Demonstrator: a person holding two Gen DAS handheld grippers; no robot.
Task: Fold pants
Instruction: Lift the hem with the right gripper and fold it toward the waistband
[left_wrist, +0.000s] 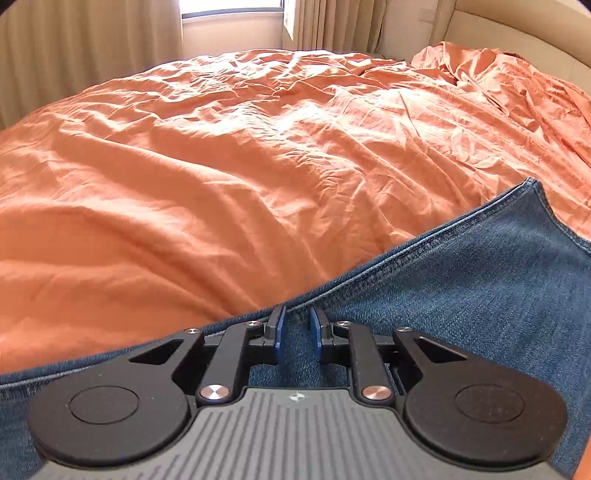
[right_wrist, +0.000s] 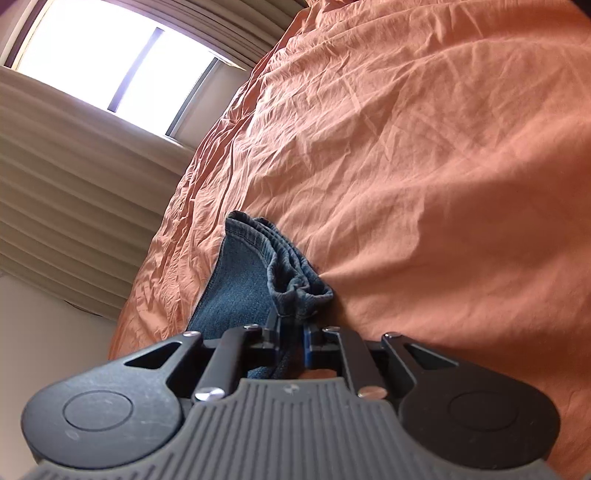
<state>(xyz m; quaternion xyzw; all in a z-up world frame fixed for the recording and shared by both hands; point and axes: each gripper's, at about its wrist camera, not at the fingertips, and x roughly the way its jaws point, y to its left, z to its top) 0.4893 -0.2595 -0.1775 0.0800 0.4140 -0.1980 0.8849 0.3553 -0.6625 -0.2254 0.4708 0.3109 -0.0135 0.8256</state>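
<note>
Blue denim pants (left_wrist: 461, 295) lie on an orange bedspread (left_wrist: 240, 166). In the left wrist view the denim fills the lower right, its stitched side seam running diagonally. My left gripper (left_wrist: 297, 325) sits at that seam with denim between its blue pads, which stand a small gap apart. In the right wrist view my right gripper (right_wrist: 293, 328) is shut on the bunched hem end of the pants (right_wrist: 255, 273), which stick out past the fingers over the bedspread (right_wrist: 424, 166).
Beige curtains (left_wrist: 92, 48) and a bright window (right_wrist: 122, 59) stand beyond the bed's far edge. A crumpled heap of the orange cover (left_wrist: 498, 74) lies at the far right by a cream headboard (left_wrist: 498, 26).
</note>
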